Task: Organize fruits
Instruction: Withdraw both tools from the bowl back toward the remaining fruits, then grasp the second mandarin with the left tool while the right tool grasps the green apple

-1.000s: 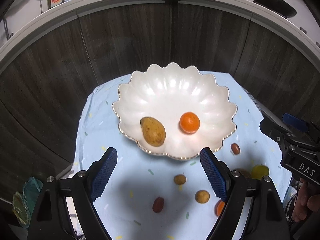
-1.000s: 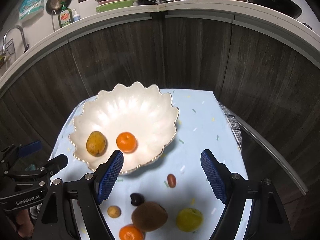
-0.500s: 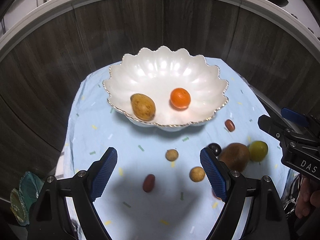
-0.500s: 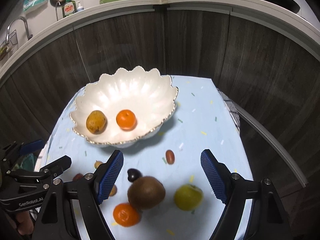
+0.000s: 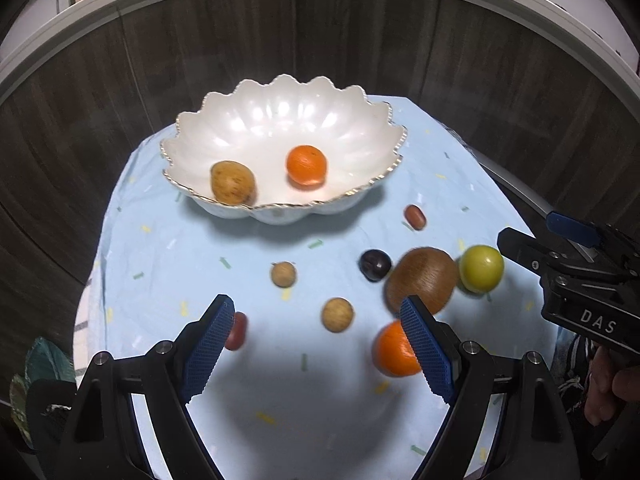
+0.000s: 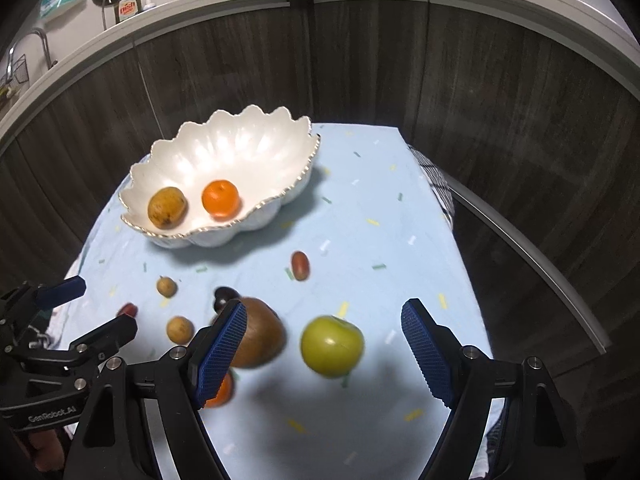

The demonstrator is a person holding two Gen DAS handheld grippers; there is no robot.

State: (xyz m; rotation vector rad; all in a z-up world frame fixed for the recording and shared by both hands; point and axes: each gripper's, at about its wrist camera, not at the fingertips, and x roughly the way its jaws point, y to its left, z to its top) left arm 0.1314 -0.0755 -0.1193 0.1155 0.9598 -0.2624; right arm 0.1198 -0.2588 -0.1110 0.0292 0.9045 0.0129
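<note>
A white scalloped bowl (image 5: 352, 120) (image 6: 280, 148) on a light blue cloth holds a yellow-brown fruit (image 5: 233, 182) (image 6: 167, 207) and an orange (image 5: 306, 165) (image 6: 220, 198). Loose on the cloth lie a kiwi (image 5: 422, 280) (image 6: 262, 338), a green fruit (image 5: 481, 268) (image 6: 332, 346), a second orange (image 5: 394, 350) (image 6: 222, 394), a dark plum (image 5: 375, 265) and small tan and red fruits. My left gripper (image 5: 318, 348) is open and empty, near the tan fruit (image 5: 338, 315). My right gripper (image 6: 326, 348) is open around the green fruit, above it.
Dark wood cabinet fronts curve close behind the table. A countertop above carries dish soap (image 6: 128, 6) and cookware. The blue cloth (image 6: 380, 208) ends at the table's edge on the right.
Both grippers have drawn back from the bowl and come lower toward the loose fruits. The kiwi, green fruit and second orange have come into the near field. Both stayed open.
</note>
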